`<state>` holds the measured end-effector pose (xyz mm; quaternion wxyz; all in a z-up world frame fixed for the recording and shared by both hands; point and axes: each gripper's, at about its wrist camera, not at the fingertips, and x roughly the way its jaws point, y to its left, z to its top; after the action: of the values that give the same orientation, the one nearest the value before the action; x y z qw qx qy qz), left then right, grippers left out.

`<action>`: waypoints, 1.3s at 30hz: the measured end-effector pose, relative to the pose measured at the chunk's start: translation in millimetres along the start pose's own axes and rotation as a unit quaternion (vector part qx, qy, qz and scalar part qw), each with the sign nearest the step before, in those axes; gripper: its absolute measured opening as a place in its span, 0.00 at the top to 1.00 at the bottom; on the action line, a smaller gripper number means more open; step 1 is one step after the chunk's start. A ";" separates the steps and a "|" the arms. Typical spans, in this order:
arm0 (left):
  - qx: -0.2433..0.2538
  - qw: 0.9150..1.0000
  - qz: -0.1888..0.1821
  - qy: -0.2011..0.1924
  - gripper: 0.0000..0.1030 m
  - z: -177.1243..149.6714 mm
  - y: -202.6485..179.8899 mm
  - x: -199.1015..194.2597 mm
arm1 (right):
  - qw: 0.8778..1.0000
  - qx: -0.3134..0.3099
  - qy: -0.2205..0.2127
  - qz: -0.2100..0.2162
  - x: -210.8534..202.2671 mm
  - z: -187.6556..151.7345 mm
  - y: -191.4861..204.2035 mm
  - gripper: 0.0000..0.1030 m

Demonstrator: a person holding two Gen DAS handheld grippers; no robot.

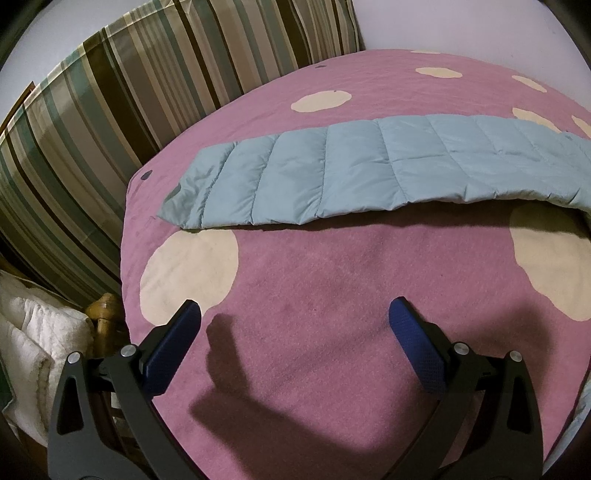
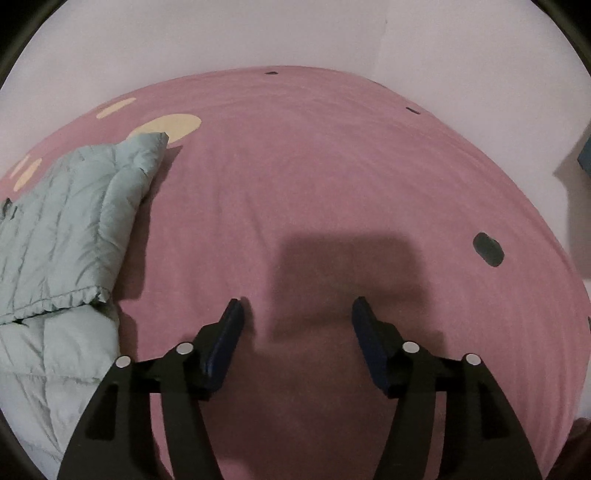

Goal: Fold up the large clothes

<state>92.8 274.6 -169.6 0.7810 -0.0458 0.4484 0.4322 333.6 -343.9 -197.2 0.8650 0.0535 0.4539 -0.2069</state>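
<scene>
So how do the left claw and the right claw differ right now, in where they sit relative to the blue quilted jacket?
The left claw faces the long quilted jacket lying straight ahead across its view; the right claw has the jacket off to its left side. The left claw's fingers look spread wider than the right claw's. Both are open, hold nothing, and hang over bare pink blanket, apart from the jacket.

A bed covered in a pink fleece blanket with cream blotches (image 1: 332, 295) fills the room, pale plain walls (image 2: 295, 33) behind it, a brown, teal and cream striped curtain (image 1: 110, 110) at one side, folded white bedding (image 1: 33, 332) below
</scene>
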 end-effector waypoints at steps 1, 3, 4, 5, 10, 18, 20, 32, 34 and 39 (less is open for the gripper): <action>-0.002 1.000 -0.003 0.000 0.02 -0.5 0.2 0.6 | 1.000 0.005 0.000 0.002 1.1 1.6 -2.0 0.36; -0.005 1.000 -0.006 0.002 0.02 -0.8 0.6 0.8 | 1.000 0.017 0.003 0.009 3.0 2.7 -5.6 0.33; -0.008 1.000 -0.010 0.002 0.02 -0.9 1.3 1.2 | 1.000 0.021 0.004 0.012 4.3 4.0 -4.3 0.32; -0.009 1.000 -0.012 0.004 0.02 -1.2 1.8 1.4 | 1.000 0.023 0.005 0.013 5.0 4.0 -5.0 0.32; -0.026 0.999 -0.033 0.009 0.02 -2.2 7.1 3.4 | 1.000 0.020 0.003 0.001 0.3 -0.6 -5.3 0.29; -0.050 0.995 -0.080 0.013 0.02 3.3 32.2 5.4 | 1.000 0.024 0.002 0.003 0.6 -1.2 -6.5 0.28; -0.063 0.994 -0.085 0.005 0.02 9.4 47.4 10.4 | 1.000 0.024 0.002 0.003 1.3 -1.1 -6.5 0.28; -0.152 0.962 -0.226 0.026 0.02 47.7 144.0 85.1 | 1.000 0.021 0.002 -0.005 1.6 -0.5 -6.8 0.26; -0.165 0.953 -0.254 0.020 0.02 53.9 153.9 92.6 | 1.000 0.021 0.002 -0.008 1.2 -1.2 -6.1 0.25; -0.170 0.936 -0.308 0.023 0.02 72.2 164.8 110.6 | 1.000 0.020 0.001 -0.011 1.0 -1.2 -5.3 0.25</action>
<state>47.2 480.4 -156.5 0.8460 -0.3235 0.3498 0.2392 331.0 -348.7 -198.2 0.8609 0.0662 0.4514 -0.2254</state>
